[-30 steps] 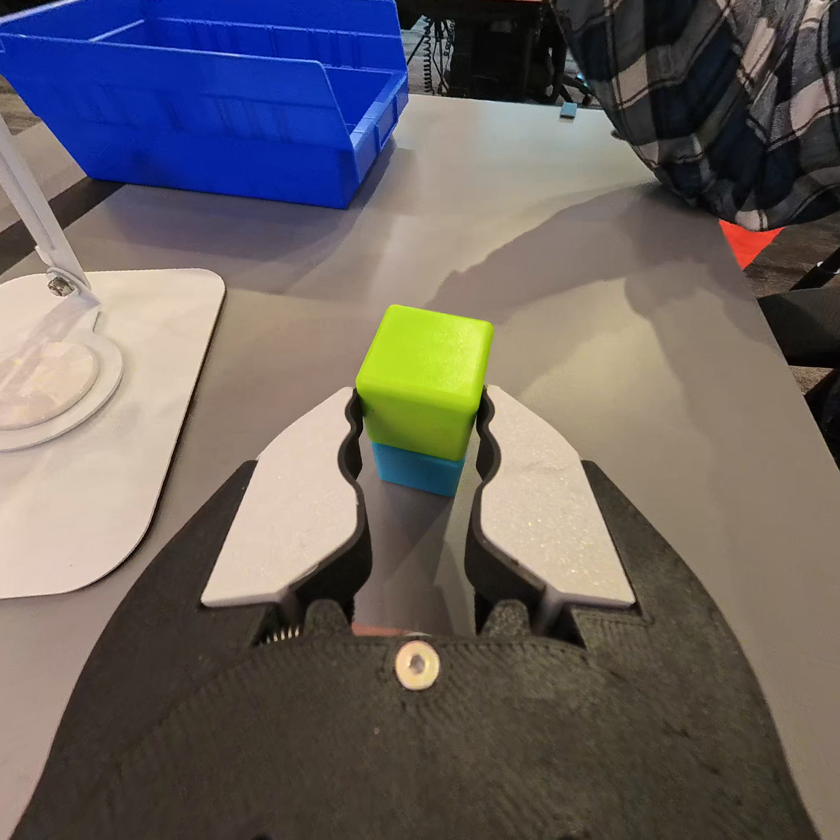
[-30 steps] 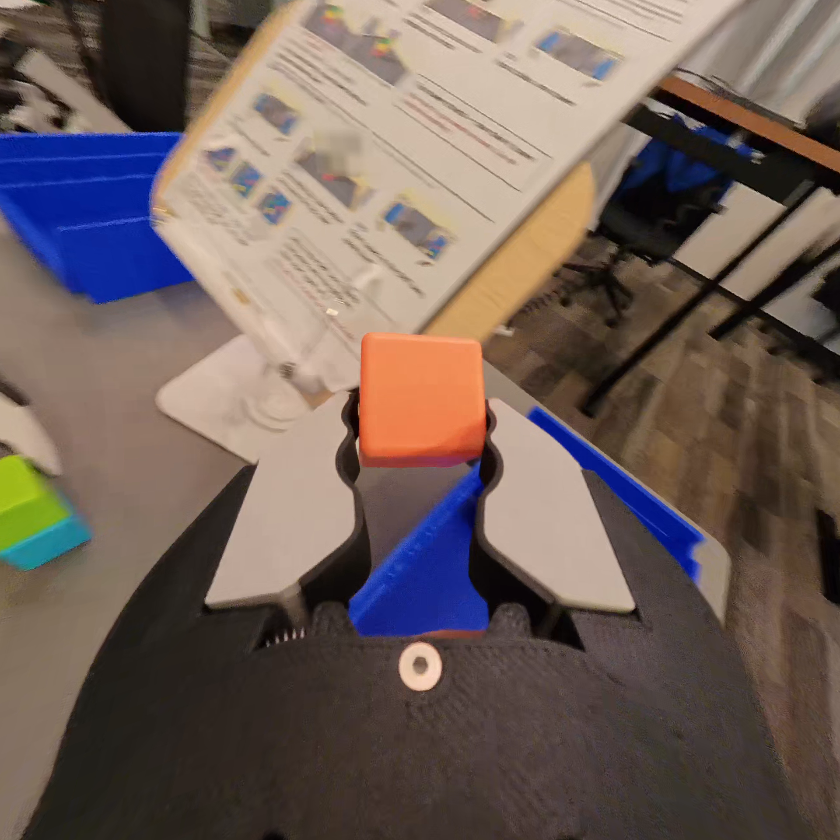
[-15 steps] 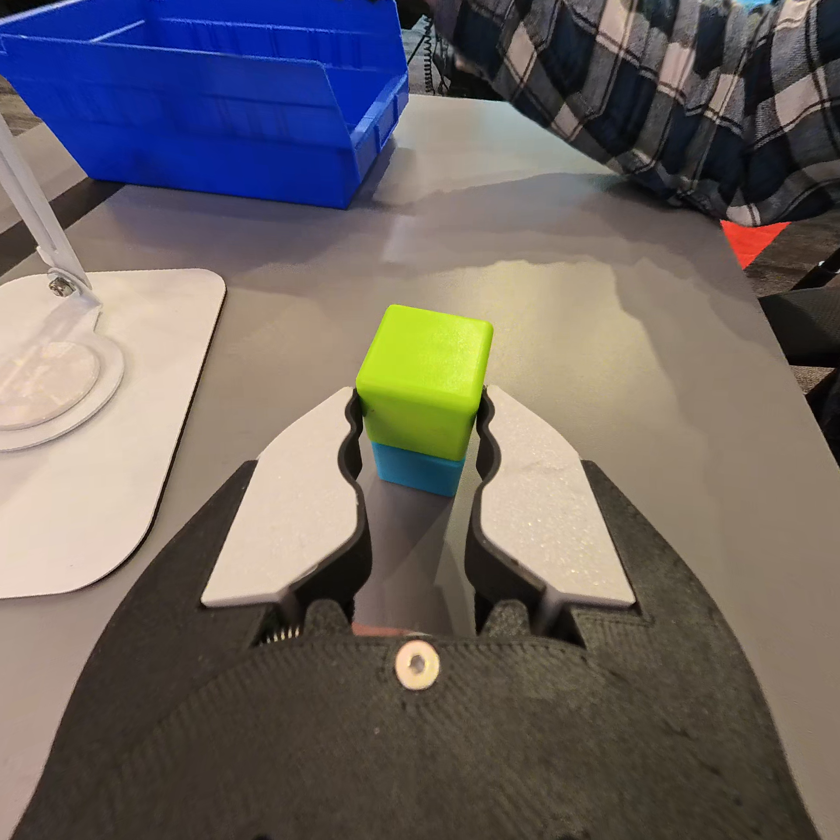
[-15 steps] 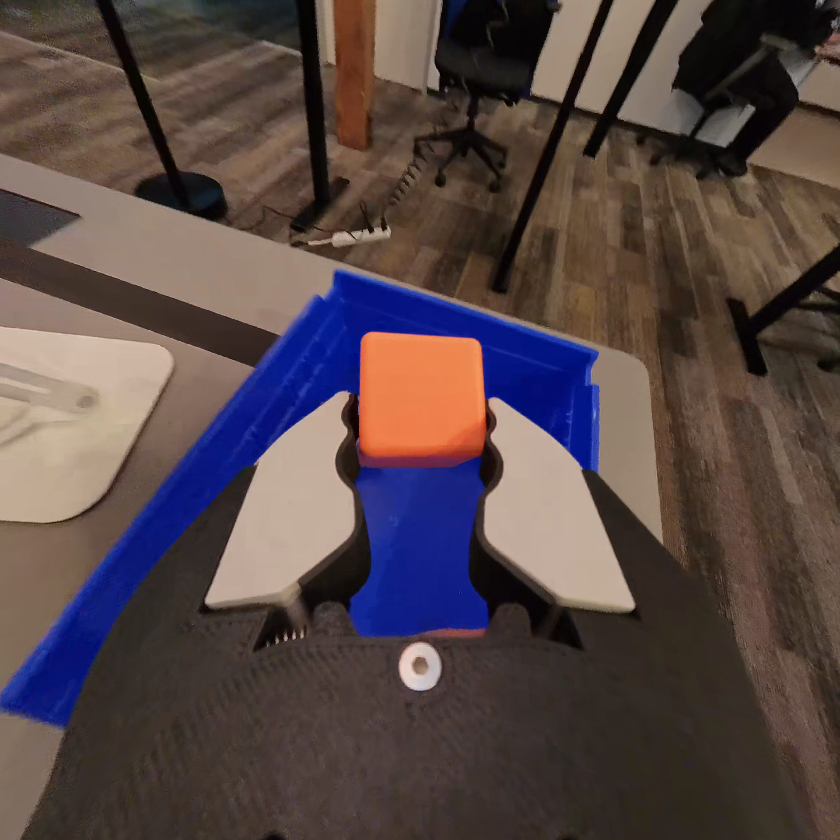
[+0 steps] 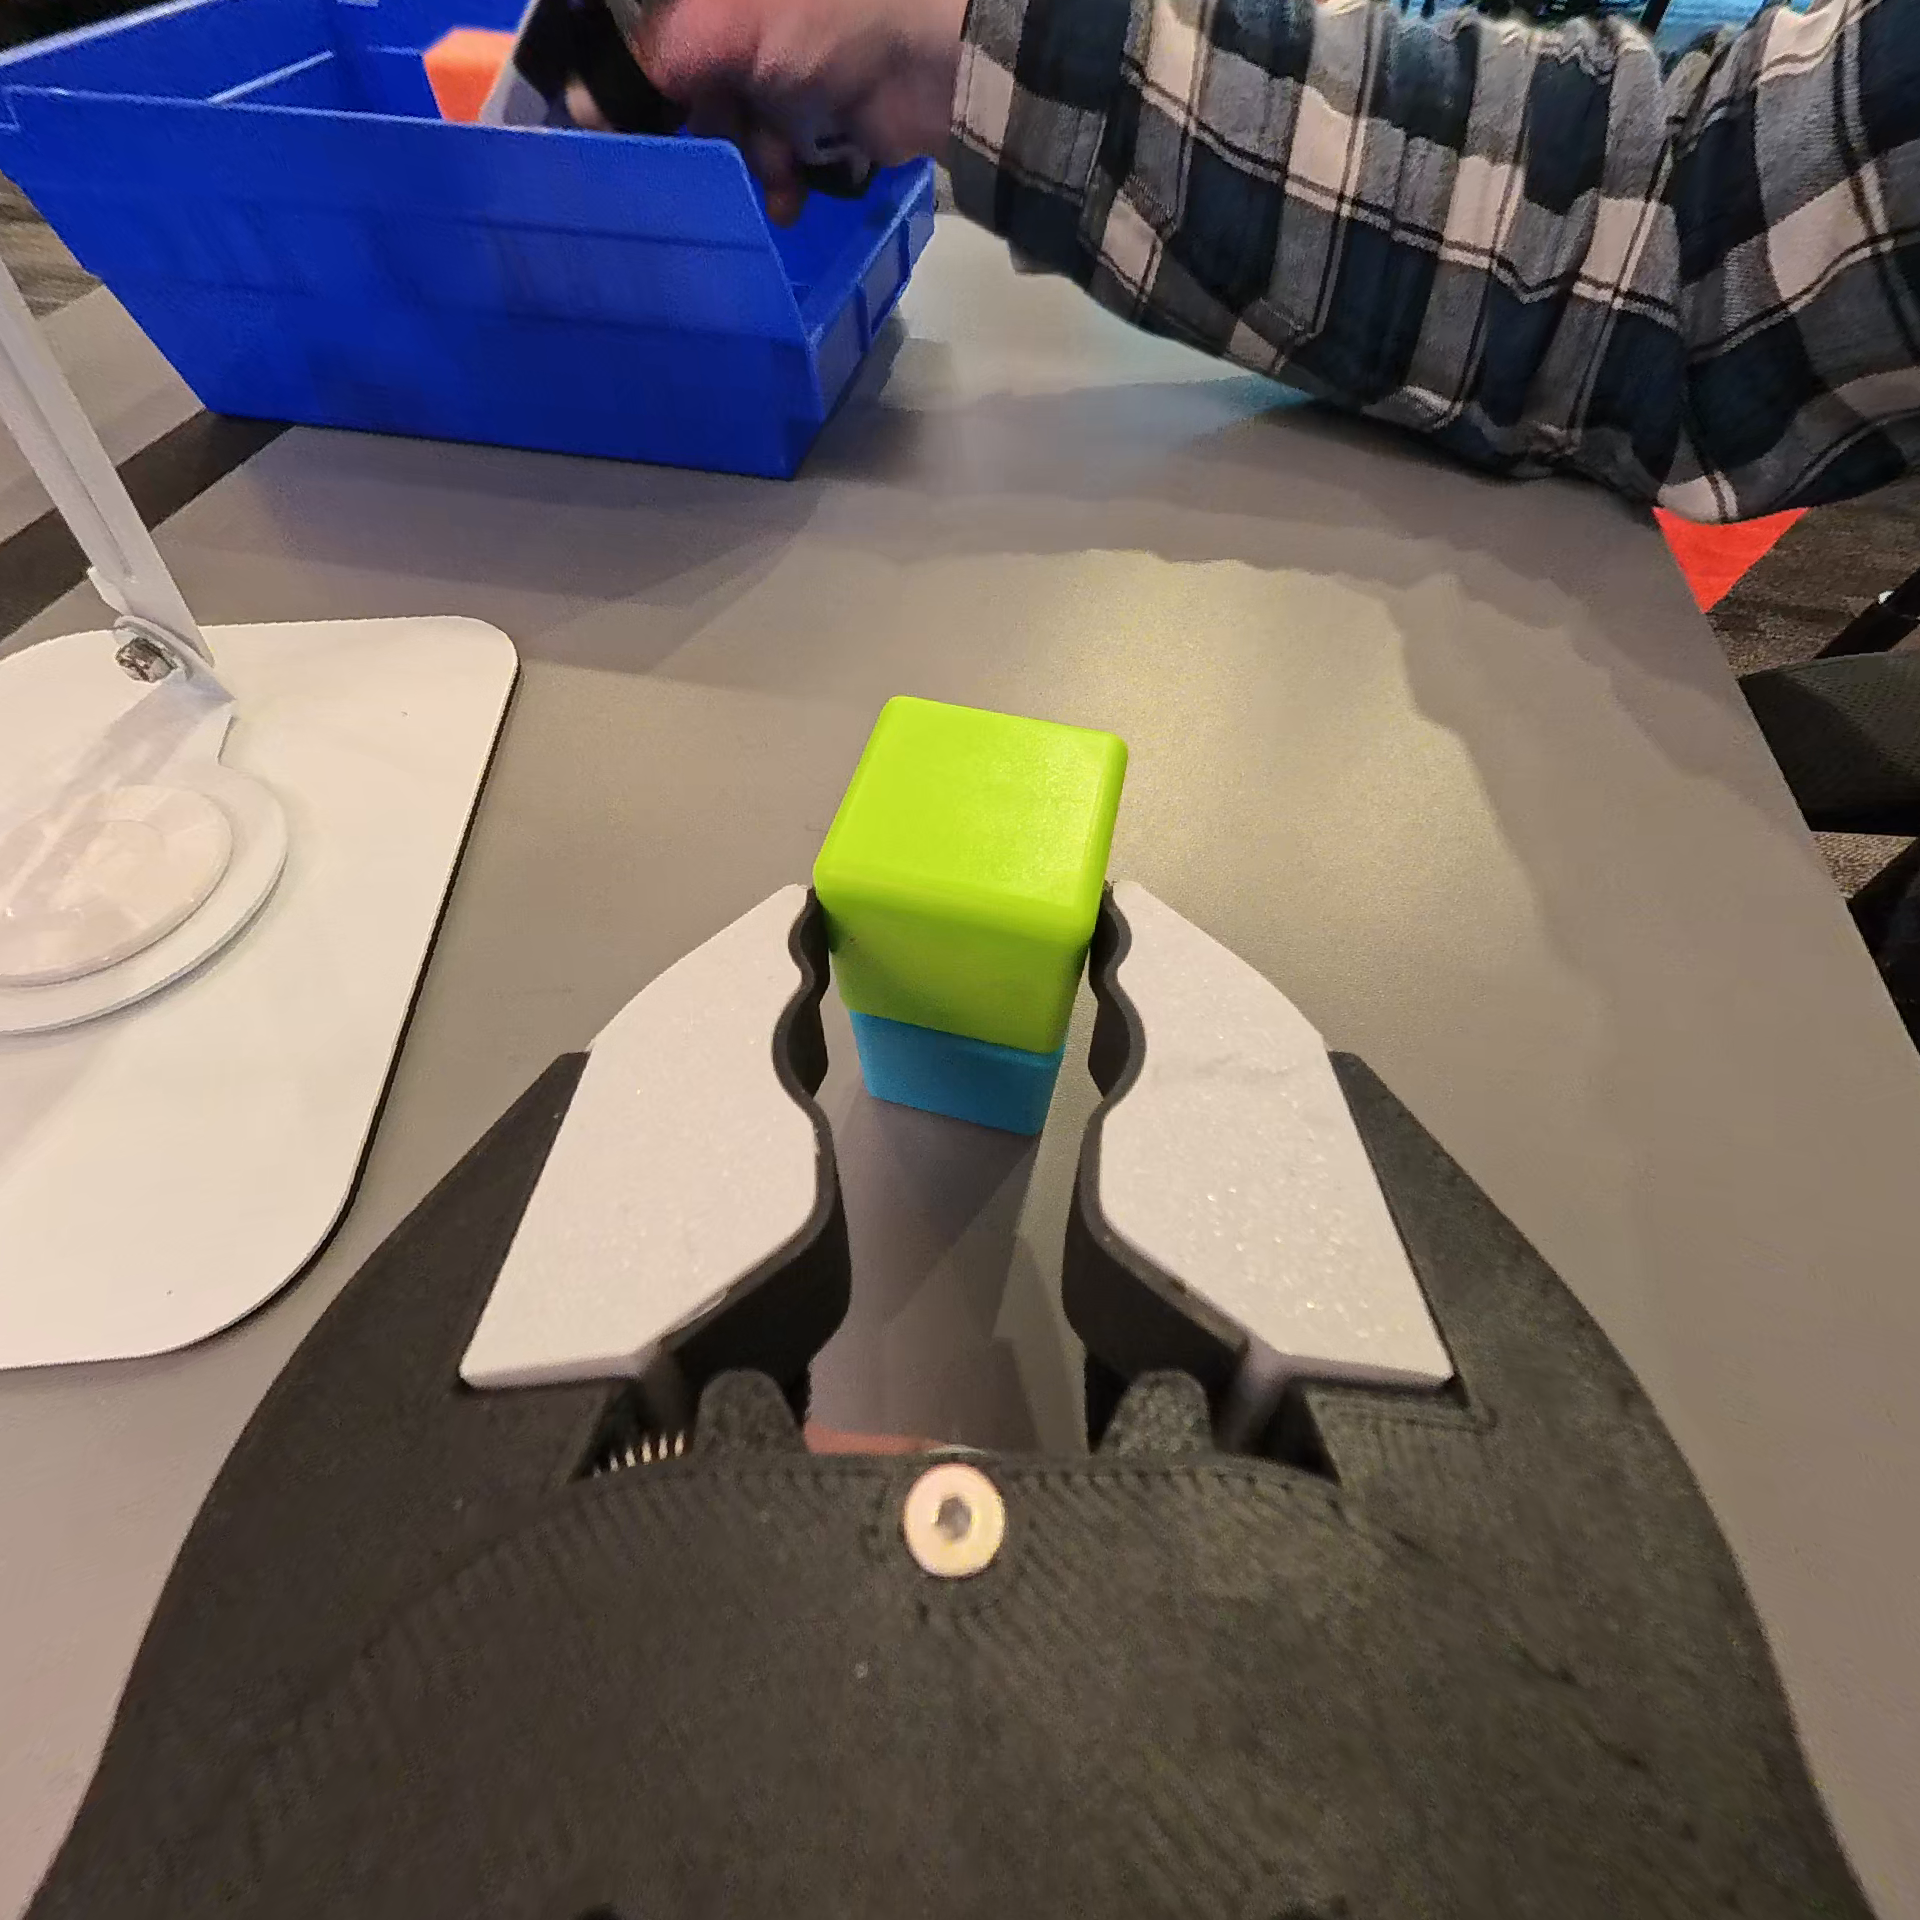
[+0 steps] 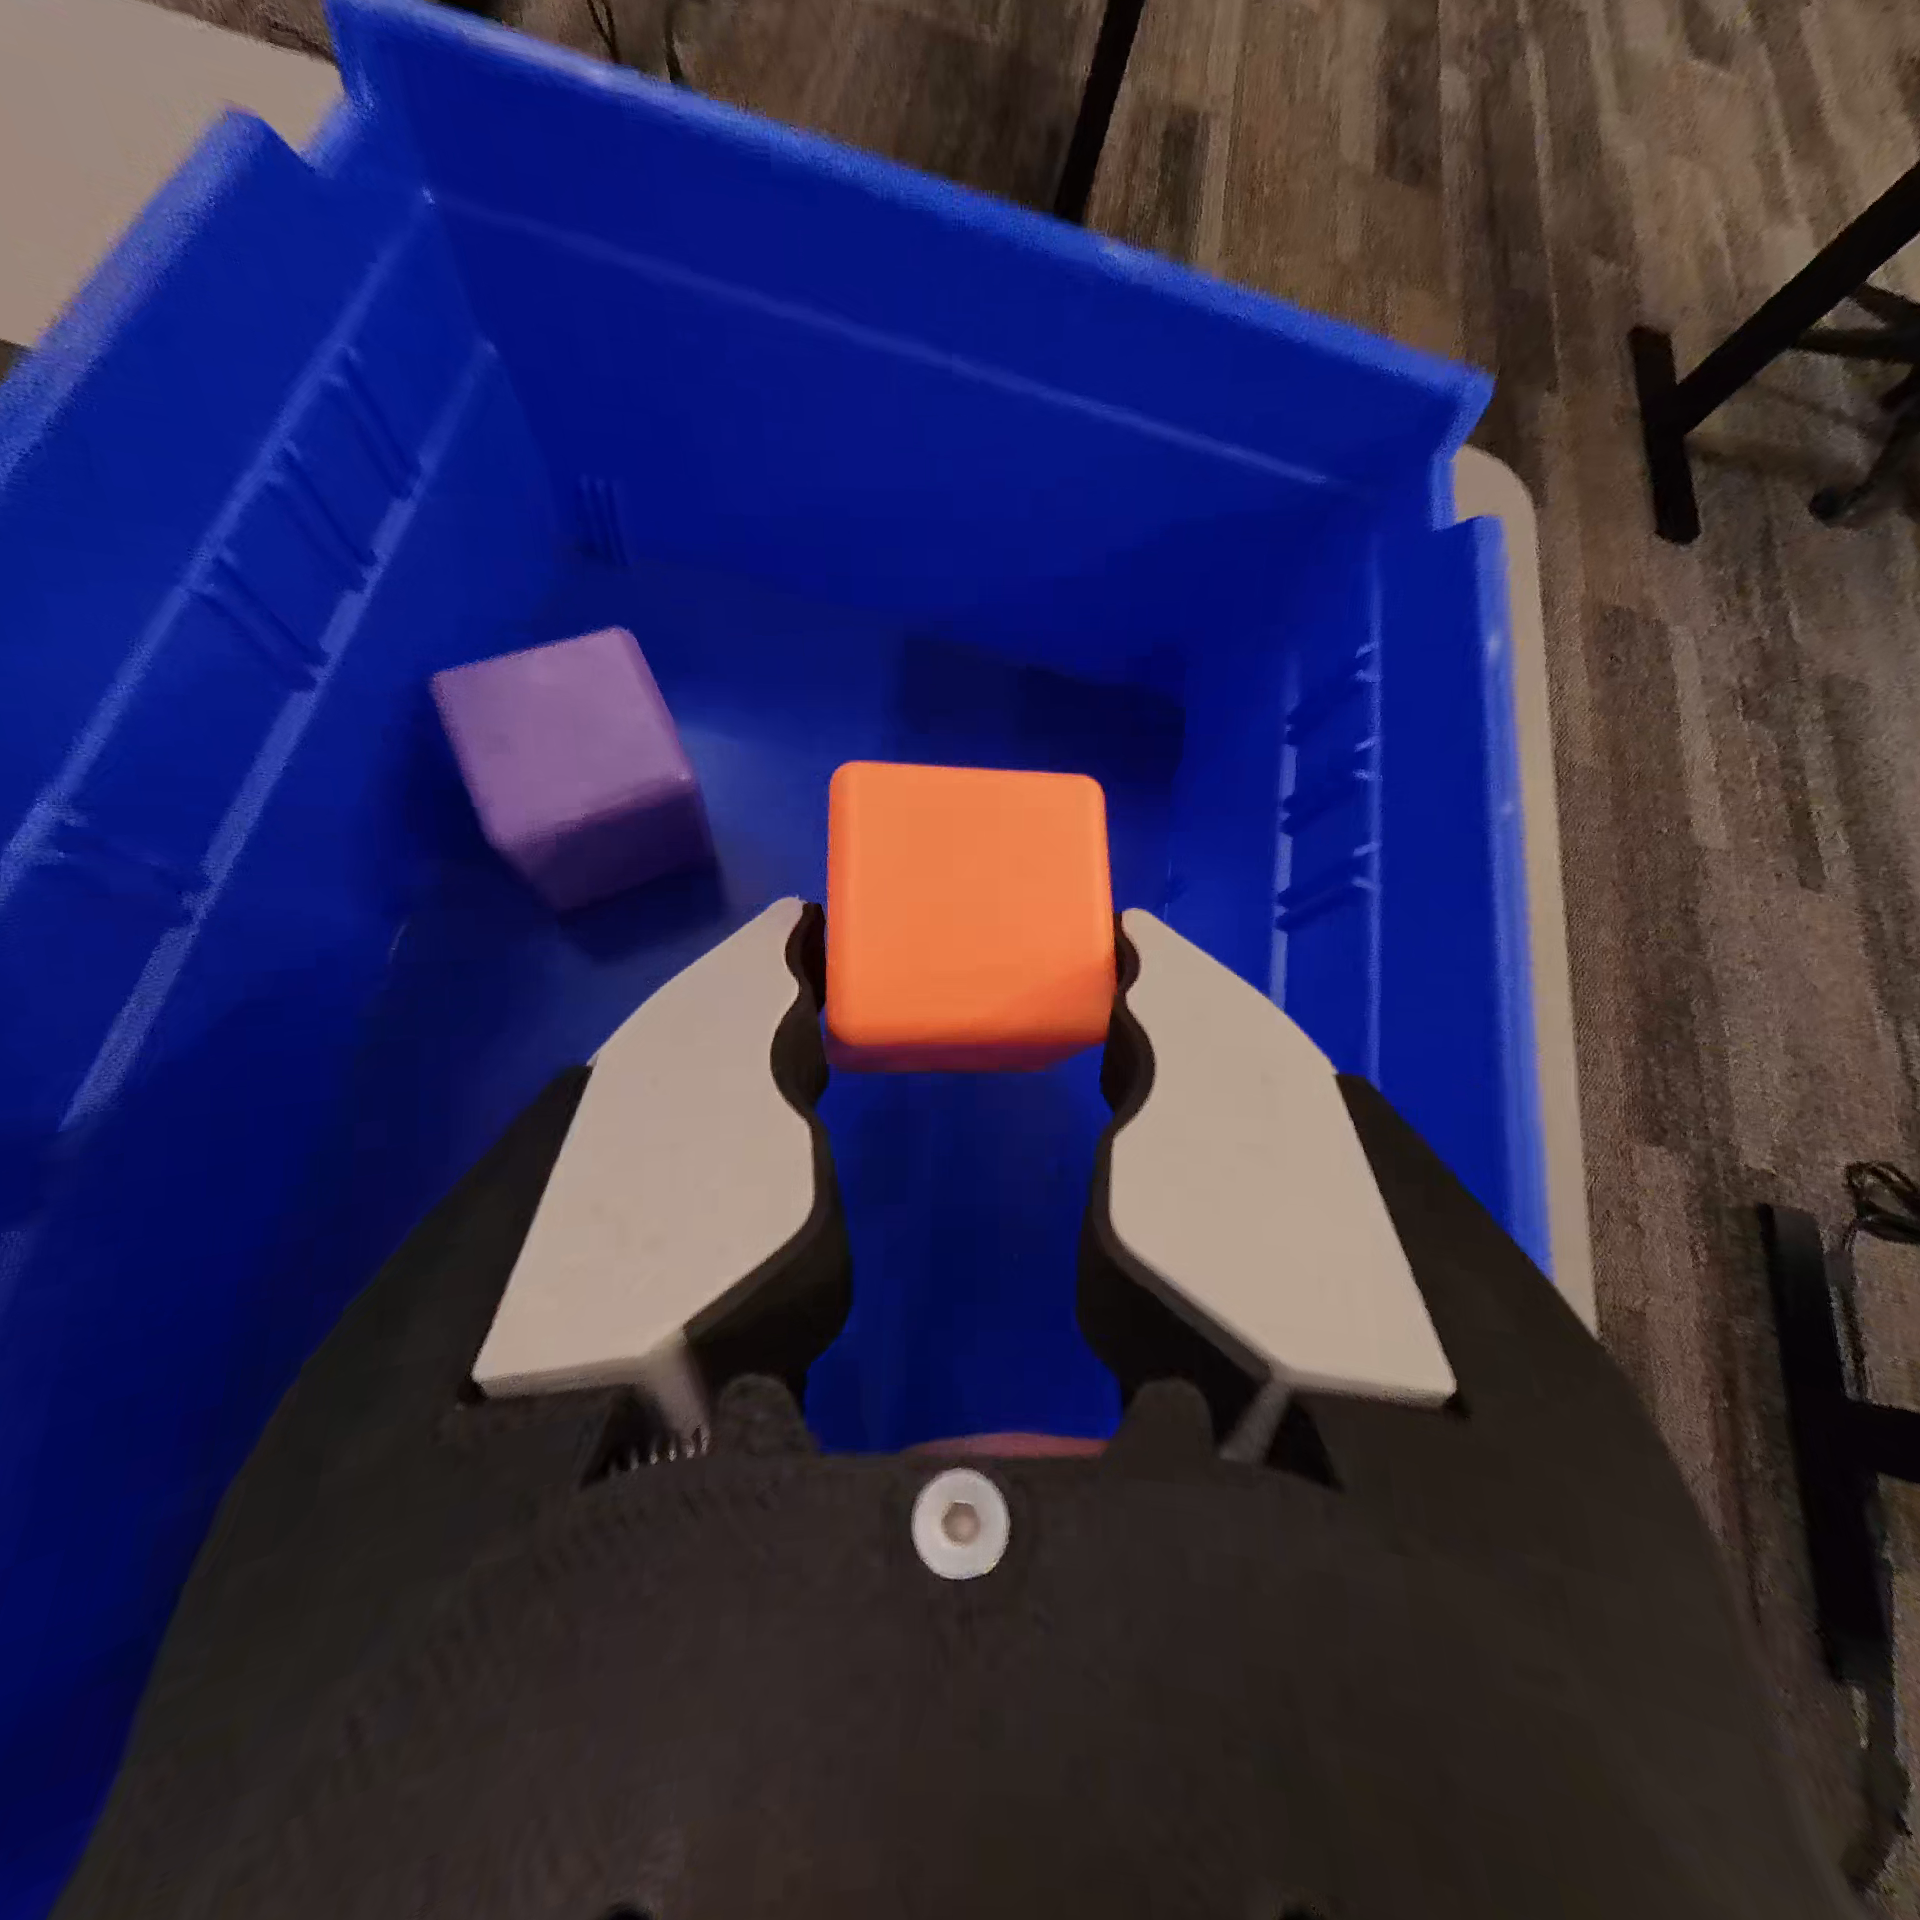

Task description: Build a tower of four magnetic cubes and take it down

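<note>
Two cubes stand stacked on the grey surface (image 5: pixel 1299 727): we clamp our left claw (image 5: pixel 961 935) on the green cube (image 5: pixel 966 862), which sits atop the blue cube (image 5: pixel 951 1086). Our right claw (image 6: pixel 966 935) grips the orange cube (image 6: pixel 966 899) over the blue bin (image 6: pixel 935 343), where a purple cube (image 6: pixel 571 758) lies to its left.

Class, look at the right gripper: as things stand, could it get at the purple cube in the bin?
Probably not yet. The right gripper is shut on the orange cube, so its jaws are full. Otherwise the way looks free: the purple cube lies uncovered on the open blue bin's floor, nearby.
</note>
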Available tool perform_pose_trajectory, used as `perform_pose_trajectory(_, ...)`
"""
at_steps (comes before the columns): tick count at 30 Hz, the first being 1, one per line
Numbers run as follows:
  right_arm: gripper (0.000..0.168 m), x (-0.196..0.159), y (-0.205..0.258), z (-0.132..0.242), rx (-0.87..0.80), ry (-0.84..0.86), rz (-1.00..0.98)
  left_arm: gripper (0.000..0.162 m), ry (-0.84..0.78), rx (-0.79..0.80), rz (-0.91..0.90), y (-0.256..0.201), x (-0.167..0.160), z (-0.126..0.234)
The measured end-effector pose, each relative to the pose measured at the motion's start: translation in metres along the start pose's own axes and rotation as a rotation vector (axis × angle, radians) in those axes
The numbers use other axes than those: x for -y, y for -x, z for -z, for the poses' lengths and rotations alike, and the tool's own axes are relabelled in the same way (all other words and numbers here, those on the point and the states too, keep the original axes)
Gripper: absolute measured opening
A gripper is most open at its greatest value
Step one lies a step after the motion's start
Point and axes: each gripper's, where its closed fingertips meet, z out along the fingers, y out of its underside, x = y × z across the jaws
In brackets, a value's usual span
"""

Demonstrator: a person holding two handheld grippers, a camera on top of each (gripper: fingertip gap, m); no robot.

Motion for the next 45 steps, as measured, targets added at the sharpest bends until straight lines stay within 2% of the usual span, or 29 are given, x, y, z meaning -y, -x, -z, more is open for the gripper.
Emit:
perform_pose_trajectory(10, 0.053, -0.029, -0.002, -0.023, 0.003, 0.135, -0.018, 0.048, 0.0, 0.0, 0.0, 0.0, 0.0, 0.0)
perform_pose_trajectory(14, 0.053, -0.033, -0.009, -0.027, -0.065, 0.165, 0.007, 0.048, 0.0, 0.0, -0.001, 0.0, 0.0, 0.0)
perform_pose_trajectory(18, 0.053, -0.032, -0.006, -0.026, -0.044, 0.164, -0.009, 0.048, 0.0, -0.001, 0.001, 0.0, 0.0, 0.0)
perform_pose_trajectory(21, 0.072, -0.025, -0.006, -0.02, -0.034, 0.138, -0.023, 0.048, 0.0, 0.0, -0.001, 0.0, 0.0, 0.0)
perform_pose_trajectory(22, 0.07, -0.022, -0.007, -0.017, -0.039, 0.13, -0.012, 0.048, 0.0, 0.0, -0.001, 0.0, 0.0, 0.0)
perform_pose_trajectory(24, 0.069, -0.012, -0.006, -0.005, -0.032, 0.103, 0.002, 0.048, 0.0, 0.001, -0.004, 0.0, 0.0, 0.0)
perform_pose_trajectory(27, 0.056, 0.014, -0.011, 0.025, -0.051, 0.028, 0.029, 0.048, 0.0, 0.002, -0.005, 0.0, 0.0, 0.0)
perform_pose_trajectory(31, 0.054, 0.057, -0.019, 0.088, -0.107, -0.119, 0.084, 0.048, 0.0, 0.015, -0.006, 0.002, 0.0, -0.001)
perform_pose_trajectory(36, 0.051, 0.1, 0.012, 0.163, -0.029, -0.315, 0.144, 0.048, -0.004, 0.032, 0.0, 0.004, 0.001, -0.001)
perform_pose_trajectory(39, 0.049, 0.109, 0.038, 0.183, 0.024, -0.363, 0.195, 0.049, -0.005, 0.029, 0.006, 0.005, 0.001, -0.001)
perform_pose_trajectory(42, 0.051, 0.112, 0.063, 0.194, 0.066, -0.382, 0.254, 0.067, -0.015, 0.037, 0.006, 0.006, 0.002, 0.001)
perform_pose_trajectory(45, 0.051, 0.115, 0.085, 0.204, 0.108, -0.405, 0.295, 0.072, 0.016, 0.052, 0.0, 0.009, -0.003, 0.003)
